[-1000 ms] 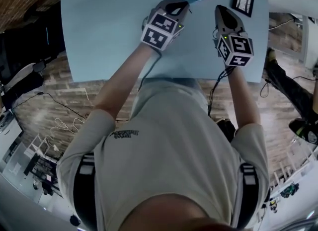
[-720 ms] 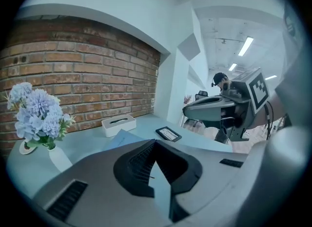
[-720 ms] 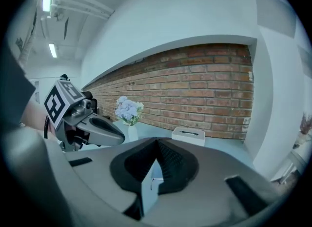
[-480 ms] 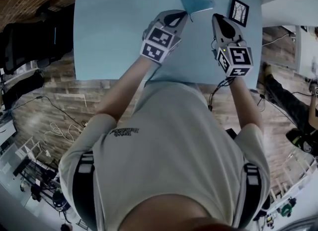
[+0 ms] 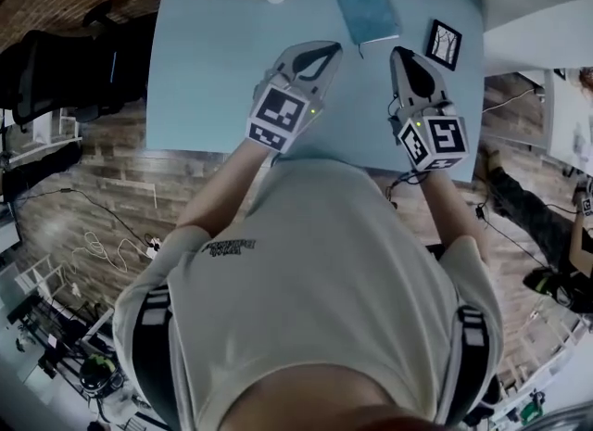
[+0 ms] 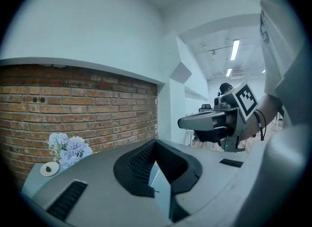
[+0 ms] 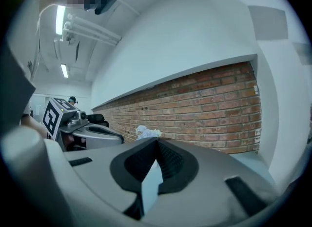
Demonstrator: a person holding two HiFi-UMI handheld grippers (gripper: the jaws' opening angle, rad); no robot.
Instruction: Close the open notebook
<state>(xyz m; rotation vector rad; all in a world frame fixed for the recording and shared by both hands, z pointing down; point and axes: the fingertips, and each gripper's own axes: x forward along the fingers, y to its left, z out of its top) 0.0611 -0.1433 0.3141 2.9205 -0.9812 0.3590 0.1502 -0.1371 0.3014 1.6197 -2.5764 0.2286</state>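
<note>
Both grippers had drawn back from the notebook (image 5: 367,10) since the earlier frame, when their tips stood at its near edge. We recorded the following.

Notebook: teal, flat on the table (image 5: 213,68), cover down and seemingly already closed. Its long axis ran away from us, slightly slanted.

Left gripper (image 5: 326,47): jaws together, nothing between them, notebook ahead and to its right.

Right gripper (image 5: 398,52): jaws together, empty, notebook ahead and to its left, picture frame (image 5: 445,43) just beside it.

We judged neither hand clearly nearer; the notebook lay between their two lines, beyond both tips.
</note>
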